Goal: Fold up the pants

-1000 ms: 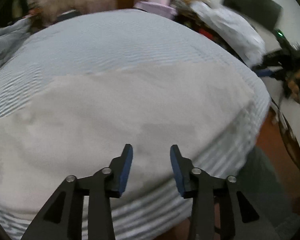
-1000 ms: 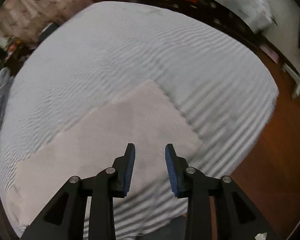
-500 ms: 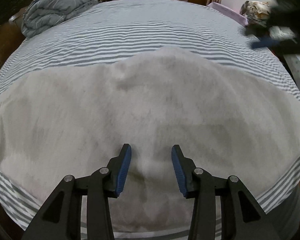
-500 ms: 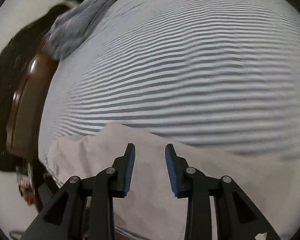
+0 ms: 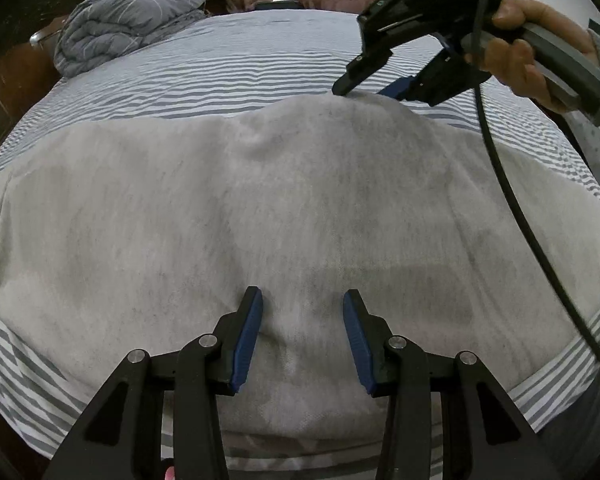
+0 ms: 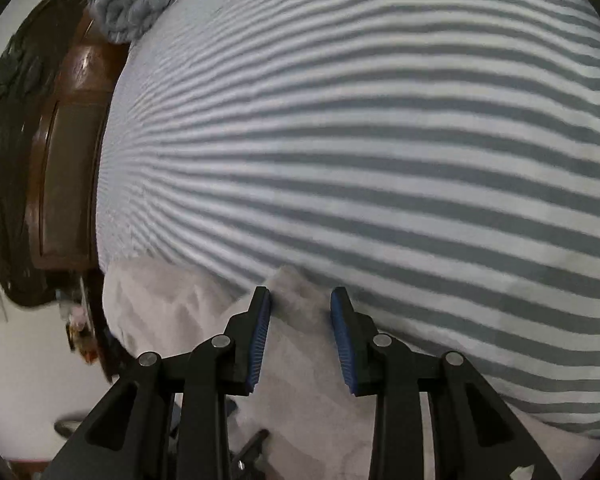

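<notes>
Light grey pants [image 5: 300,180] lie spread flat across the near half of a grey-and-white striped bed [image 5: 260,68]. My left gripper [image 5: 300,292] hovers open low over their near edge, with nothing pinched. A hand [image 5: 516,52] holds my right gripper [image 5: 364,94], whose tips sit at the pants' far edge, where the cloth bulges up. In the right wrist view the right gripper [image 6: 302,292] stands open astride a raised peak of the pants [image 6: 172,312], pads apart on either side of it, with the striped sheet [image 6: 340,140] beyond.
A crumpled grey-blue blanket [image 5: 128,20] lies at the far left corner of the bed, also seen as the blanket [image 6: 132,0] in the right wrist view. A brown wooden bed frame [image 6: 60,160] runs along the left. A black cable [image 5: 500,184] trails from the right gripper across the pants.
My right gripper swung across the bed and came down at the pants' far edge, entering the left wrist view. My left gripper sank a little closer over the near edge. Both jaws kept their width.
</notes>
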### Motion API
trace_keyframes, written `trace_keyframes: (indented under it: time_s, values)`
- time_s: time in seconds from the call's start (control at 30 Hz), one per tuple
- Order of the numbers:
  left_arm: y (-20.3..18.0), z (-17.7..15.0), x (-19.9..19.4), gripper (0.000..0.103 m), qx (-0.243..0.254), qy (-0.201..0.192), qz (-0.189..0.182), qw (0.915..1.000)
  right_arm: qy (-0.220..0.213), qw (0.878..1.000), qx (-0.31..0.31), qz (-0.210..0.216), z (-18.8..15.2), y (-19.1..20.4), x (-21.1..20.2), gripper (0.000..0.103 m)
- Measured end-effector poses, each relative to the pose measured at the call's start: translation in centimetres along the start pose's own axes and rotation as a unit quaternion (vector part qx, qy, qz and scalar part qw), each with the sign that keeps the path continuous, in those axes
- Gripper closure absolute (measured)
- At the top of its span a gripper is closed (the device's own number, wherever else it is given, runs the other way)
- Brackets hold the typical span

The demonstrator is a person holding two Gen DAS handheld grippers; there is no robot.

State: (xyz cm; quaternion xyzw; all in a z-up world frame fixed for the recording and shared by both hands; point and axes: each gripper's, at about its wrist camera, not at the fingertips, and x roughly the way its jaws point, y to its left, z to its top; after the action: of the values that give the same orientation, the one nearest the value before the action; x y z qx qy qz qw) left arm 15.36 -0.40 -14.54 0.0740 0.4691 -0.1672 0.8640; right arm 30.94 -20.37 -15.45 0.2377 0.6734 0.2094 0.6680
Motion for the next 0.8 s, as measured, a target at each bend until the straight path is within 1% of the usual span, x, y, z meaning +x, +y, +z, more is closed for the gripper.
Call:
trace_keyframes:
  time_s: [0.1, 0.17, 0.2, 0.27, 0.37, 0.4, 0.43, 0.5, 0.57, 0.6, 0.63, 0.7, 0.8]
  values:
    - [0.0, -0.4, -0.1, 0.06, -0.006, -0.003, -0.003, 1.0, 0.039, 0.998, -0.033, 0.027, -1.7, 0.4, 0.1, 0.073]
    - [-0.2, -0.7, -0.5, 0.06, -0.01, -0.004, -0.006, 0.9999, 0.057, 0.996, -0.054, 0.033, -2.4, 0.4, 0.6, 0.073]
    - [-0.1, -0.7, -0.5, 0.06, -0.012, -0.004, -0.008, 0.9999, 0.059, 0.996, -0.063, 0.033, -2.6, 0.4, 0.8, 0.073]
    - [0.0, -0.6, -0.5, 0.06, -0.013, -0.005, -0.01, 0.9999, 0.051, 0.996, -0.061, 0.042, -2.2, 0.2, 1.3, 0.072]
    - [0.1, -0.8, -0.6, 0.06, -0.01, -0.007, -0.009, 0.9999, 0.035, 0.994, -0.019, 0.098, -0.7, -1.1, 1.6, 0.072]
    - [0.1, -0.8, -0.5, 0.06, -0.01, -0.008, -0.009, 0.9999, 0.033, 0.993, -0.005, 0.116, -0.1, -1.4, 2.0, 0.069]
    - [0.1, -0.9, -0.6, 0.06, -0.01, -0.009, -0.009, 0.9999, 0.034, 0.992, 0.001, 0.122, 0.4, -1.5, 2.3, 0.064]
    - [0.1, -0.9, -0.5, 0.06, -0.008, -0.01, -0.007, 0.9999, 0.03, 0.993, 0.004, 0.118, 0.8, -1.7, 2.7, 0.064]
    - [0.1, -1.0, -0.6, 0.06, -0.007, -0.012, -0.007, 0.9999, 0.021, 0.994, -0.006, 0.108, 0.9, -1.4, 2.7, 0.072]
    - [0.1, -1.1, -0.6, 0.059, -0.007, -0.013, -0.007, 0.9999, 0.013, 0.995, -0.018, 0.094, 0.8, -1.2, 2.3, 0.085]
    - [0.0, -1.1, -0.7, 0.059, -0.007, -0.014, -0.007, 0.9998, 0.009, 0.996, -0.02, 0.087, 0.8, -0.7, 2.4, 0.093]
    - [0.0, -1.3, -0.7, 0.059, -0.008, -0.016, -0.008, 0.9998, 0.0, 0.996, -0.008, 0.093, 0.9, -1.1, 1.7, 0.095]
    - [0.0, -1.4, -0.7, 0.058, -0.01, -0.018, -0.007, 0.9998, -0.02, 0.997, -0.02, 0.073, 1.0, -0.5, 1.5, 0.096]
